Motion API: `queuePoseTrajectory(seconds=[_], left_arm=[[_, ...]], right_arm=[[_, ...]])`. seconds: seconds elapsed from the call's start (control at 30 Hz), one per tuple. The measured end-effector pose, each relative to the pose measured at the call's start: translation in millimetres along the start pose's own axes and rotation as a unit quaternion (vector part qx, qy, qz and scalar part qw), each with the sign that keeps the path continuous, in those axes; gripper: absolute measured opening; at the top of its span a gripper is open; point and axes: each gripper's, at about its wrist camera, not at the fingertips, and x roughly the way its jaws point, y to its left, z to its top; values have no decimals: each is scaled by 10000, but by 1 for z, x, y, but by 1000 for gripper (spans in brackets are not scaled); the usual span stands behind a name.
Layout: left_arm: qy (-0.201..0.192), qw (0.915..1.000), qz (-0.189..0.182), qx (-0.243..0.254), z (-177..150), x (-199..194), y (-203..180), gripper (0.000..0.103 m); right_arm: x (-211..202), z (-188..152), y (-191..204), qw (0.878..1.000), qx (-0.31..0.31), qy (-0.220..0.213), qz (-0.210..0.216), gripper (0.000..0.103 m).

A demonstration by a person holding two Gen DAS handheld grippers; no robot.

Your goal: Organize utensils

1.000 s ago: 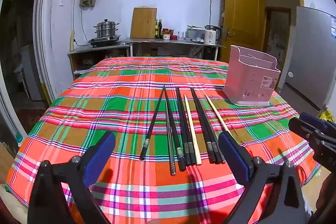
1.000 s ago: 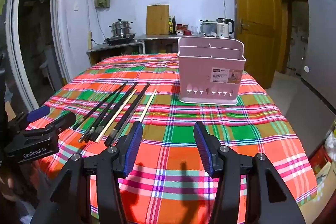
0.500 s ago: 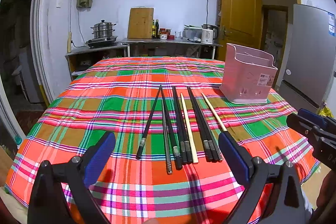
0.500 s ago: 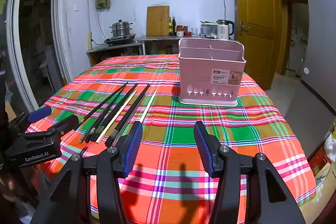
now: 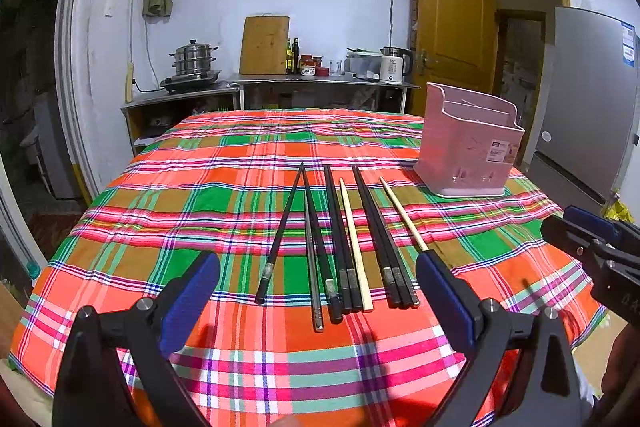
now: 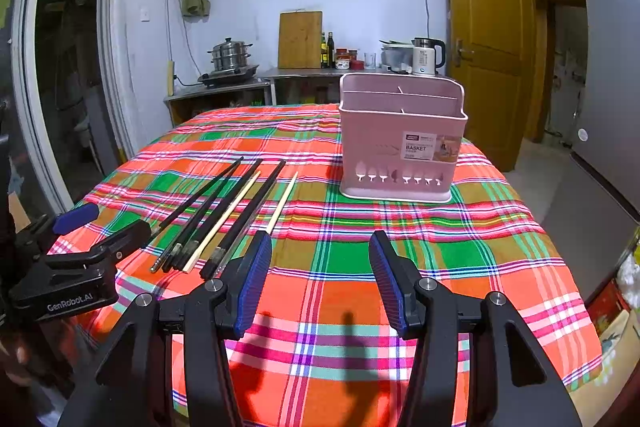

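Several chopsticks (image 5: 344, 239), most black, two pale wood and one metal, lie side by side on the plaid tablecloth (image 5: 224, 195). They also show in the right wrist view (image 6: 224, 215). A pink utensil basket (image 5: 470, 143) with dividers stands upright at the right; it also shows in the right wrist view (image 6: 400, 139). My left gripper (image 5: 318, 297) is wide open and empty, just short of the chopsticks' near ends. My right gripper (image 6: 320, 279) is open and empty, right of the chopsticks and in front of the basket.
The table's near edge lies just under both grippers. The right gripper shows at the right edge of the left wrist view (image 5: 596, 239); the left gripper shows in the right wrist view (image 6: 76, 259). A counter (image 5: 320, 79) with pots and a kettle stands beyond the table; a fridge (image 5: 592, 99) is right.
The left view has shifted slightly, so the chopsticks and basket sit a little more to the left. Both grippers stay open and empty. Nothing on the table has moved.
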Motion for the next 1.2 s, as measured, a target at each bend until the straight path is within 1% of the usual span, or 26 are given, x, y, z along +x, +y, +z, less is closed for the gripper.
queuePoseTrajectory(seconds=[1.2], left_arm=[[-6,10000,-73,27,-2,-3,-2,100]], right_arm=[[-1,-1,2,10000,-24,4,-8,52]])
